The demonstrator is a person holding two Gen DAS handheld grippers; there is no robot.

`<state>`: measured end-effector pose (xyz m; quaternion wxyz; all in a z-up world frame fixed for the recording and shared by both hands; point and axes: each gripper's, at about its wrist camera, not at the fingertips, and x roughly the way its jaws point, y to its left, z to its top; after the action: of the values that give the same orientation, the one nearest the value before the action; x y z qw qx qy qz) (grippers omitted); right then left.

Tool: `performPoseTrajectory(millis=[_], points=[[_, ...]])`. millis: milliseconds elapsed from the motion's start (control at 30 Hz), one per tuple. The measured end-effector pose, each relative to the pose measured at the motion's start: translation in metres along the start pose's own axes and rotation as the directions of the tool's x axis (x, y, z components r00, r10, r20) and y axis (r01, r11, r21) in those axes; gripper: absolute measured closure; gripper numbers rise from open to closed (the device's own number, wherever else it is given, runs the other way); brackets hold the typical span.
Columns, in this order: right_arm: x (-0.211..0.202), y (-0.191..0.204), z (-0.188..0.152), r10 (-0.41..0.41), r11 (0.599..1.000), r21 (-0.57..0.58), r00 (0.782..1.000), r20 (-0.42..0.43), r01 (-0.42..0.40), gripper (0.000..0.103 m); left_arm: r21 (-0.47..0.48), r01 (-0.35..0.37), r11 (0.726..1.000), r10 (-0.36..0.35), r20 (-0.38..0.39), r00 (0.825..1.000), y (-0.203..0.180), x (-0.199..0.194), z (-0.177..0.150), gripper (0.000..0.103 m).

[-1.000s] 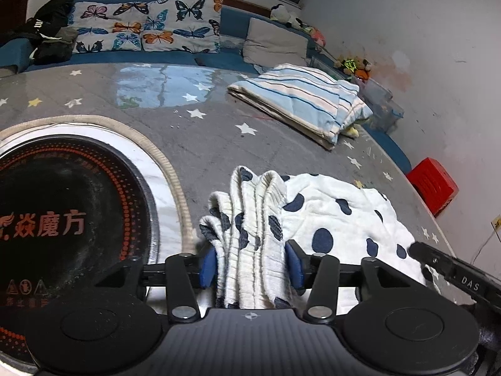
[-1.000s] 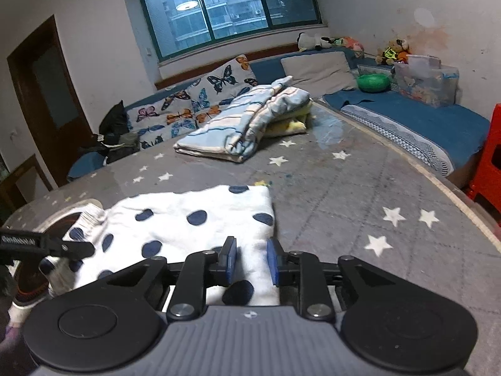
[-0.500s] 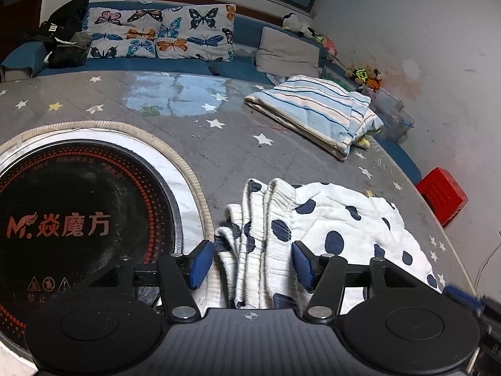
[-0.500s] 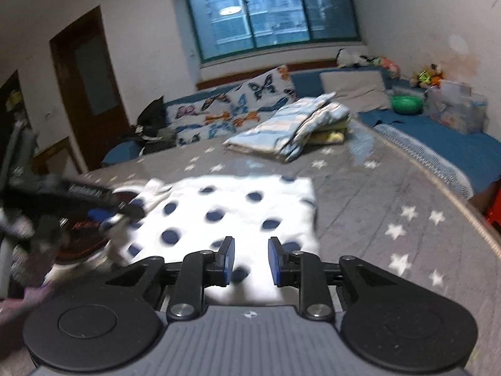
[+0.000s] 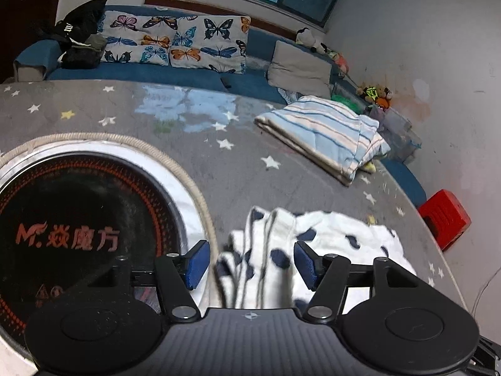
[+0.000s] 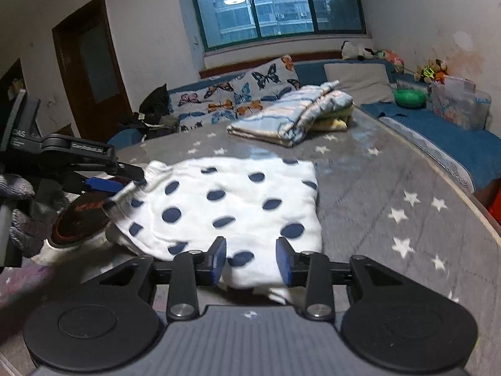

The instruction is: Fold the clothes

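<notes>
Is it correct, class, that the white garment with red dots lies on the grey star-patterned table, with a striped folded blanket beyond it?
Not quite: the white garment has dark blue dots, not red, as the right wrist view shows. It does lie on the grey star-patterned table, with the striped folded blanket beyond it.

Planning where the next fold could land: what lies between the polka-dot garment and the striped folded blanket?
Only bare star-print table cover lies between the polka-dot garment and the striped folded blanket, shown in both wrist views.
</notes>
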<state>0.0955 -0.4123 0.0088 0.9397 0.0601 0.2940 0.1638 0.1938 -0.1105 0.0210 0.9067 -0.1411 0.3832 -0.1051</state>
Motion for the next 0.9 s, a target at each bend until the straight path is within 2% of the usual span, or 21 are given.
performPoseTrajectory(millis=[167, 467, 700, 767, 900], points=[[0.011, 0.001, 0.002, 0.013, 1.000, 0.025, 1.000, -0.002, -0.013, 0.061, 0.089, -0.028, 0.996, 0.028, 0.005, 1.000, -0.016, 0.016, 0.008, 0.040], [0.019, -0.005, -0.004, 0.007, 0.999, 0.052, 1.000, -0.026, -0.006, 0.060, 0.185, -0.091, 0.978, 0.090, 0.011, 0.996, -0.021, 0.049, 0.014, 0.041], [0.017, -0.003, -0.003, 0.005, 0.999, 0.037, 1.000, -0.027, -0.004, 0.058, 0.168, -0.083, 0.982, 0.084, 0.000, 0.996, -0.014, 0.055, 0.016, 0.039], [0.016, -0.001, 0.001, 0.008, 1.000, 0.027, 1.000, -0.019, -0.007, 0.053, 0.162, -0.078, 0.984, 0.079, 0.002, 0.997, -0.014, 0.052, 0.016, 0.039], [0.016, 0.002, 0.008, 0.015, 1.000, 0.013, 1.000, -0.001, -0.015, 0.051, 0.157, -0.070, 0.985, 0.070, 0.008, 0.998, -0.017, 0.045, 0.016, 0.039]])
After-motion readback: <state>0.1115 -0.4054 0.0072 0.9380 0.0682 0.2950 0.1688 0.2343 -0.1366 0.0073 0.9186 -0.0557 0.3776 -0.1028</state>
